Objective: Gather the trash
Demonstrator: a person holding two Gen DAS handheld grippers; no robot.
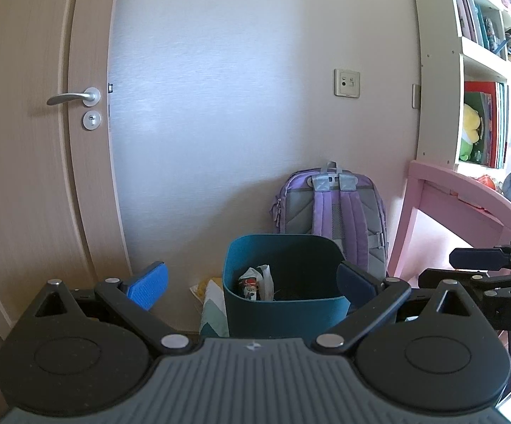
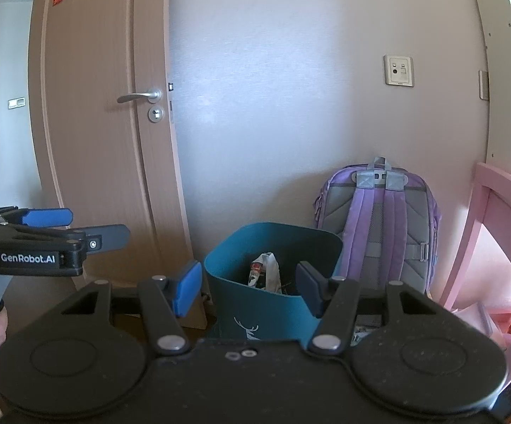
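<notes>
Trash already sits in the teal plastic bin (image 1: pixel 283 314) by the wall: a crumpled white wrapper (image 1: pixel 257 282), perhaps more beneath. You seem between pickups, so next find loose litter. Your left gripper (image 1: pixel 252 284) and right gripper (image 2: pixel 248 288) both stand spread wide, holding nothing.

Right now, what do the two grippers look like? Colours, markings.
Both are black linkage frames with silver pivots and blue finger pads. The left gripper has a ribbed grey top plate; its side reads "GenRobot.AI" in white. The right gripper has a plain black top. No cables or sleeves visible.
</notes>
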